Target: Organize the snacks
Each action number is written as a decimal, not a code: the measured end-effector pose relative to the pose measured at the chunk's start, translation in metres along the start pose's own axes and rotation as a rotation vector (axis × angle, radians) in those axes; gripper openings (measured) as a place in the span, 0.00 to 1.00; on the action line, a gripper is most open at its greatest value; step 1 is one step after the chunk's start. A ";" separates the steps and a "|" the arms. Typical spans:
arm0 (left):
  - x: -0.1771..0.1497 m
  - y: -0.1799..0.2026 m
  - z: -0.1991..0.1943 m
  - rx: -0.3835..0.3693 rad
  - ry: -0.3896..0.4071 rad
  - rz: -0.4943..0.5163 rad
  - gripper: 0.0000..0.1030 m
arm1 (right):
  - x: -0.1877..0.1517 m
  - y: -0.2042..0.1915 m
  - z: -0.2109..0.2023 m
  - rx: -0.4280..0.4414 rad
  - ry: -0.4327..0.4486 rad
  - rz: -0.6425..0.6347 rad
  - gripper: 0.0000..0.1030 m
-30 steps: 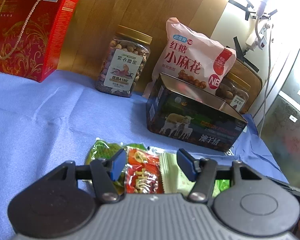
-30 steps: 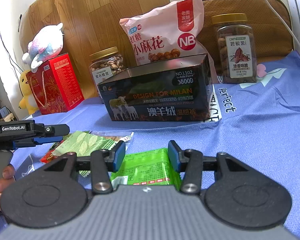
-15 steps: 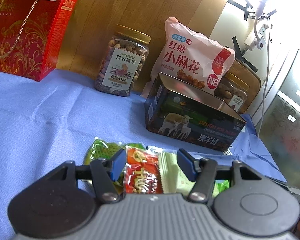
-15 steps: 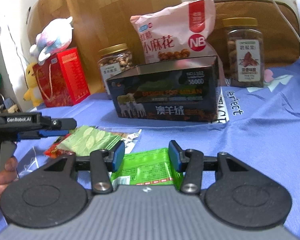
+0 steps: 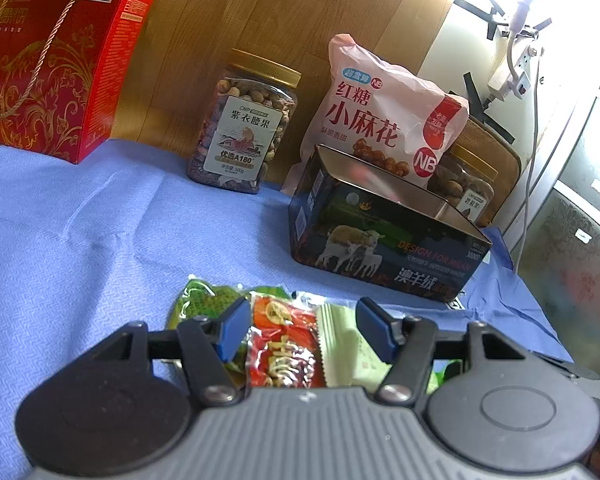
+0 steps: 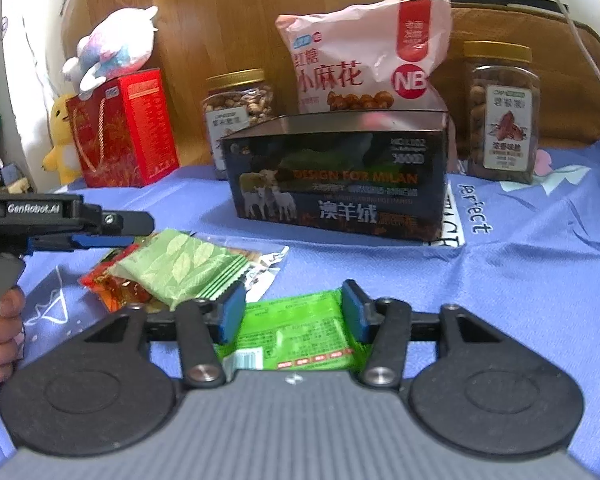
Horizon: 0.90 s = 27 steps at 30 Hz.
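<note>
Crinkly foil packets (image 5: 284, 344) beside rectangular tin (image 5: 384, 228)

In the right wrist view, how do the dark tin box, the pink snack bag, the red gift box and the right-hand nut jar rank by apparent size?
1. dark tin box, nearest the camera
2. pink snack bag, partly hidden
3. red gift box
4. right-hand nut jar
</note>
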State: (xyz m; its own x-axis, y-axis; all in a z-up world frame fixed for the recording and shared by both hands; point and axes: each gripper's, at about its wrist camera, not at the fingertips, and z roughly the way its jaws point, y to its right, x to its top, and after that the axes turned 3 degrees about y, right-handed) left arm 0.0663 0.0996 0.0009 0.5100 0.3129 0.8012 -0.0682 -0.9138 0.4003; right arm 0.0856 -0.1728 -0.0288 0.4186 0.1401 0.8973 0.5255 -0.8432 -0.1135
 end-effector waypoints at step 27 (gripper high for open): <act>0.000 -0.001 0.000 -0.002 0.000 -0.003 0.58 | -0.001 0.006 -0.003 -0.116 0.038 0.049 0.63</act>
State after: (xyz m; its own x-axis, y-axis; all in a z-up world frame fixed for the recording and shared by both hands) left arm 0.0665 0.1001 0.0002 0.5101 0.3159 0.8000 -0.0684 -0.9123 0.4038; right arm 0.0859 -0.1797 -0.0293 0.4121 0.0787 0.9077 0.4148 -0.9032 -0.1099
